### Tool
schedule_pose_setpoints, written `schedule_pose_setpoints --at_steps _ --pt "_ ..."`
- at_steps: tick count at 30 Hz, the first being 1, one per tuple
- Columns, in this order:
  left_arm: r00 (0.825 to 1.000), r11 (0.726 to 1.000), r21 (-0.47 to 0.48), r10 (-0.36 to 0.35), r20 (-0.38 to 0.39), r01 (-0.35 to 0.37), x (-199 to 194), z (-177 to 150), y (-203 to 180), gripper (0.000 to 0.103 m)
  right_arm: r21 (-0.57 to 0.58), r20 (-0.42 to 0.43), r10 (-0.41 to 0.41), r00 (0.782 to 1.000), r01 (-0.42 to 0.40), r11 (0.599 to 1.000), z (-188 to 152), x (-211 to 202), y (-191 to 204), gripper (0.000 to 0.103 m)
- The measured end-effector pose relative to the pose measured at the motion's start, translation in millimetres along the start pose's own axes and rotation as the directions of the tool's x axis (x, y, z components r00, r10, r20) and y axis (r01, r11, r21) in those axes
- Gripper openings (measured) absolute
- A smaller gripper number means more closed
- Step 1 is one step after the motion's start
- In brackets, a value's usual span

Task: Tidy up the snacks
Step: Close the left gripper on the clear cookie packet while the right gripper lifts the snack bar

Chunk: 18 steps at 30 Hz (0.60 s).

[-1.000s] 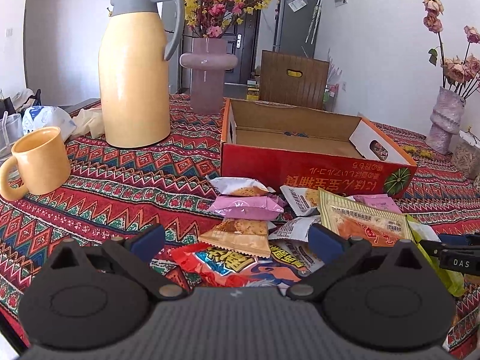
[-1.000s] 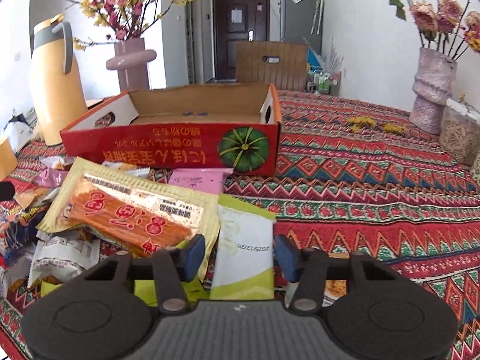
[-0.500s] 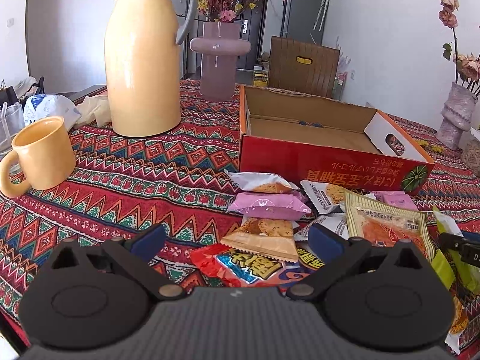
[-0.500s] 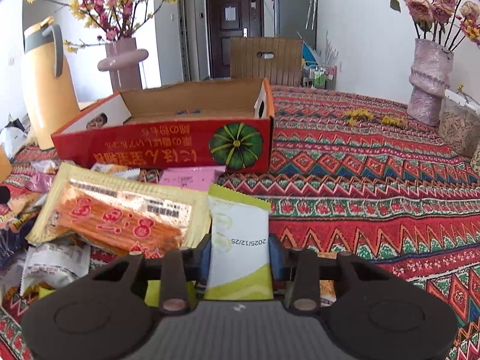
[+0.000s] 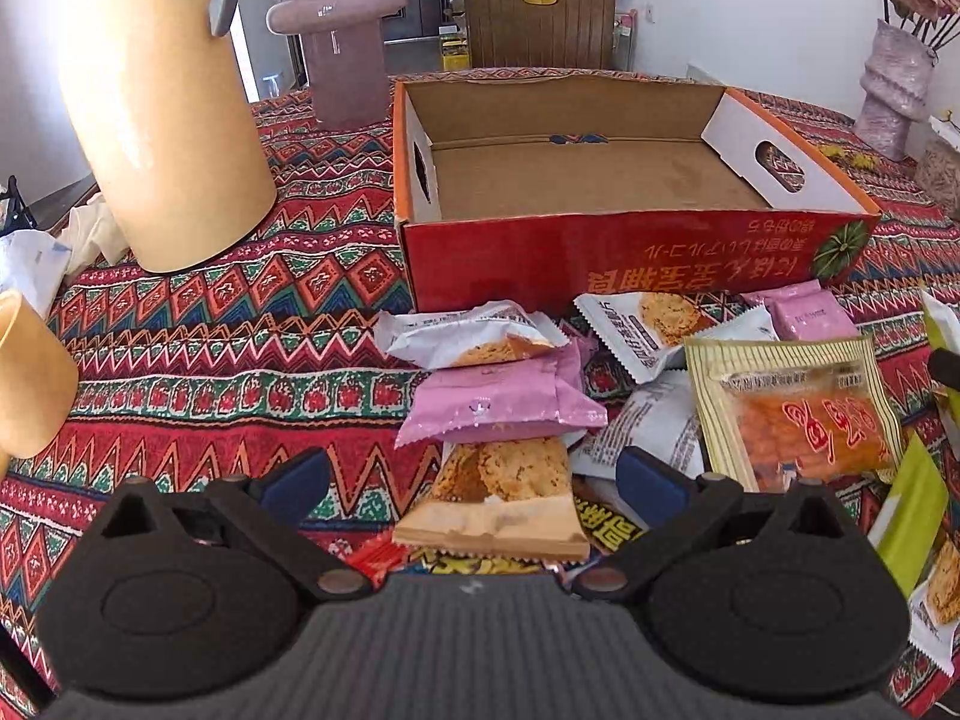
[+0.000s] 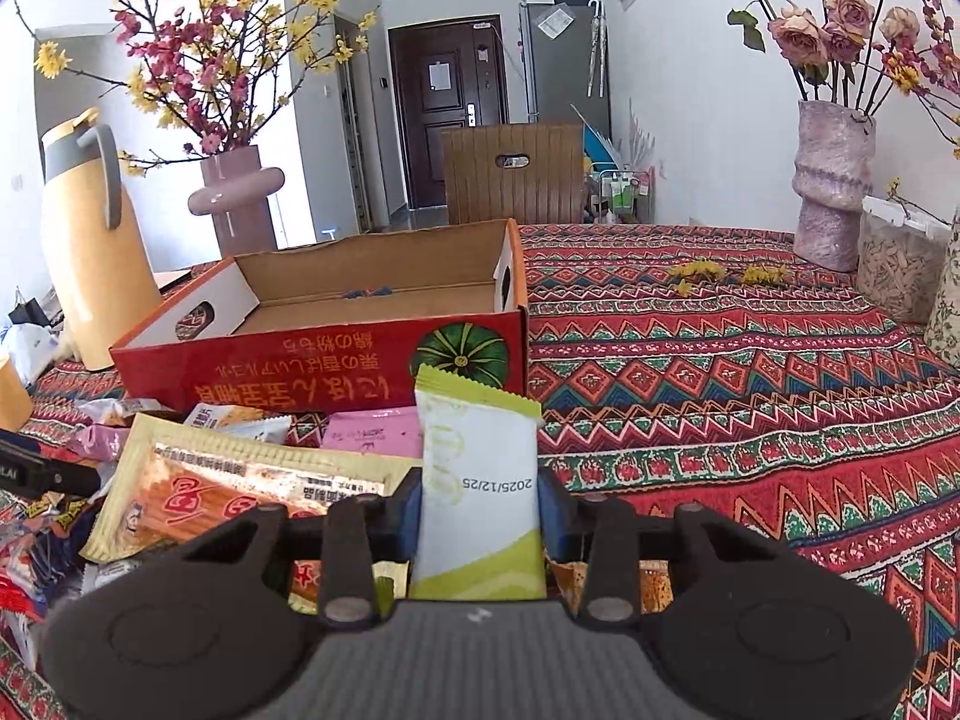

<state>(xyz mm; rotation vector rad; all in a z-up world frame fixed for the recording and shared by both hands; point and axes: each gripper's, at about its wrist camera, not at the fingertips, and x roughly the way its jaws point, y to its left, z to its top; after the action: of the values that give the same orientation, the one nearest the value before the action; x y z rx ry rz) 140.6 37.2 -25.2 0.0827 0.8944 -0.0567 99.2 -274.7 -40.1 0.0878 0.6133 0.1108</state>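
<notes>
A pile of snack packets lies on the patterned tablecloth in front of an open, empty red cardboard box [image 5: 600, 258], also in the right wrist view [image 6: 336, 372]. My left gripper [image 5: 474, 483] is open above a tan cookie packet [image 5: 498, 498], with a pink packet [image 5: 498, 402] just beyond it. My right gripper [image 6: 480, 510] is shut on a white and green packet [image 6: 480, 480] and holds it upright, lifted off the pile. A large yellow packet with orange contents [image 6: 240, 492] lies left of it, and also shows in the left wrist view [image 5: 798, 414].
A tall yellow thermos jug [image 5: 156, 108] and a pink vase [image 5: 342, 36] stand left of the box. A yellow mug [image 5: 30, 378] is at the left edge. A grey vase of dried roses [image 6: 834, 180] and a container [image 6: 900, 264] stand far right.
My right gripper closed on the white and green packet and lifted it. My left gripper moved forward and down over the pile, staying open.
</notes>
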Motion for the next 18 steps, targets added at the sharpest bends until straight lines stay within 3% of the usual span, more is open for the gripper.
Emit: schedule_pose_setpoints --at_steps 4,9,10,13,18 --pt "1.000 1.000 -0.022 -0.012 -0.016 0.011 5.8 2.9 3.6 0.097 0.008 -0.002 0.001 1.000 0.000 1.000 0.6 2.2 -2.1 0.038" --pt "0.998 0.999 -0.032 -0.043 -0.038 0.042 8.3 2.1 3.6 0.058 0.012 -0.003 0.008 1.000 -0.008 1.000 1.1 4.4 -1.8 0.038" --pt "0.998 0.998 -0.030 -0.055 -0.035 0.054 7.7 1.5 2.8 0.054 0.014 -0.003 0.009 1.000 -0.009 1.000 1.4 4.9 -1.8 0.038" --pt "0.998 0.997 -0.029 -0.067 -0.019 0.067 2.9 -0.1 1.6 0.046 0.015 -0.002 0.011 1.000 -0.011 1.000 1.1 4.4 -1.3 0.038" --pt "0.997 0.996 -0.038 -0.078 0.002 0.078 -7.0 -6.1 5.2 0.042 0.019 0.002 0.008 1.000 -0.008 1.000 1.4 1.5 -1.3 0.038"
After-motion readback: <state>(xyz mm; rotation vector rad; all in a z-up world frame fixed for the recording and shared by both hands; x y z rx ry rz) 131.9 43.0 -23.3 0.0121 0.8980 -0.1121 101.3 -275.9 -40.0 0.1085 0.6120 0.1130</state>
